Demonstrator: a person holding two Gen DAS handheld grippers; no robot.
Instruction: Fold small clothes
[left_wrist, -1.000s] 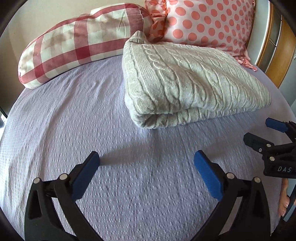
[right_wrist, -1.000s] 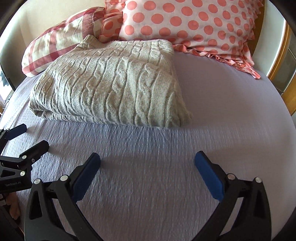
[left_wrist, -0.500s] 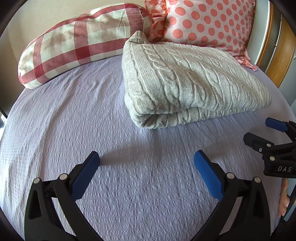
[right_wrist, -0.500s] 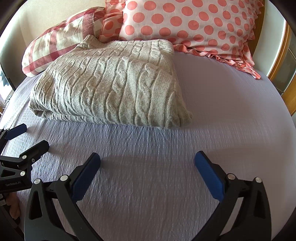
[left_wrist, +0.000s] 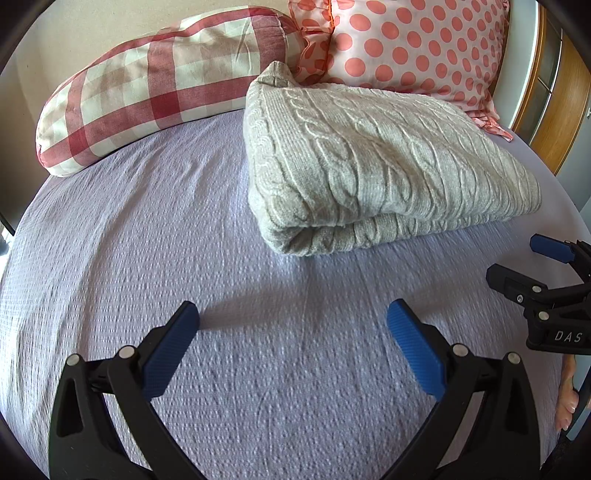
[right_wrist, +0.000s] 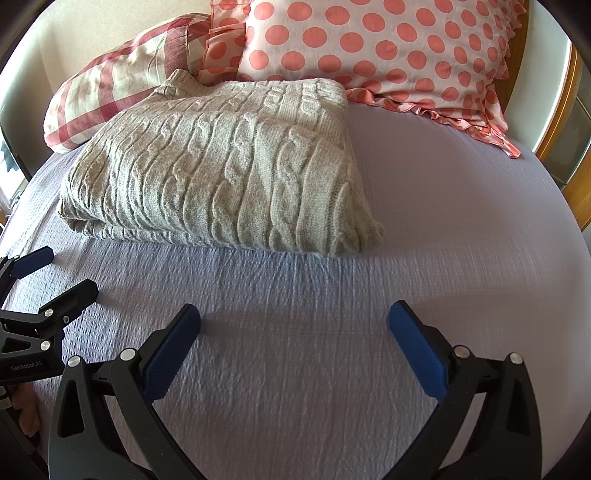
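A grey cable-knit sweater (left_wrist: 373, 162) lies folded into a thick rectangle on the lilac bedspread (left_wrist: 184, 229), its far edge against the pillows. It also shows in the right wrist view (right_wrist: 221, 173). My left gripper (left_wrist: 291, 325) is open and empty, held low over the bedspread a little in front of the sweater's left corner. My right gripper (right_wrist: 293, 325) is open and empty, in front of the sweater's right corner. Each gripper shows at the edge of the other's view: the right one (left_wrist: 524, 266), the left one (right_wrist: 59, 273).
A red-and-white checked pillow (left_wrist: 155, 88) and a pink polka-dot pillow (left_wrist: 406, 44) lean at the head of the bed. A wooden frame (left_wrist: 557, 110) stands at the right. Bare bedspread (right_wrist: 461, 221) stretches to the sweater's right.
Both grippers stay open and nearly still. The view has crept very slightly; the sweater has not moved.
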